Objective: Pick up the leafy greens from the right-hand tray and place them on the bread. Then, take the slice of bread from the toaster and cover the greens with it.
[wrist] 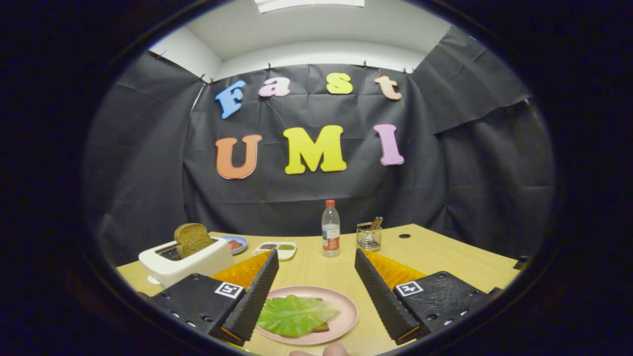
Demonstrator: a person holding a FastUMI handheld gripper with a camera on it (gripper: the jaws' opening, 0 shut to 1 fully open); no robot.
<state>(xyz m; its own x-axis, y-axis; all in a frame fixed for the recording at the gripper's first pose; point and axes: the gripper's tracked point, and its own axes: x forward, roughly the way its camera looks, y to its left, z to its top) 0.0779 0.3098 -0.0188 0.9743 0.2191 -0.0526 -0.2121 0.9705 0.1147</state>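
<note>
A: Quick pass, big to small. What's on the wooden table point(445, 262)?

B: White toaster point(185, 262) beyond my left finger, brown bread slice point(192, 238) standing up out of its slot. Pink plate point(346, 309) between my fingers and just ahead of them. On it, the lettuce leaf point(294, 314) lies over the bottom bread point(322, 327), which only peeks out at the leaf's edge.

A: Gripper point(315, 296)?

B: Jaws spread wide, holding nothing, hanging above the plate.

A: So greens are done?

B: I judge yes. The step in hand is the toaster slice.

A: How do I do it well?

B: I'd swing left and come down over the slot with the fingers either side of the slice's flat faces, not its crust edges. Grip the exposed top half and lift straight up, so it doesn't drag on the slot or tip the toaster. Squeeze light; soft bread probably crushes.

A: Clutter?

B: Water bottle point(331, 230), wire basket point(369, 237), a small white dish point(279, 249) and a blue plate point(236, 244) at the back, all well apart from my path.
</note>
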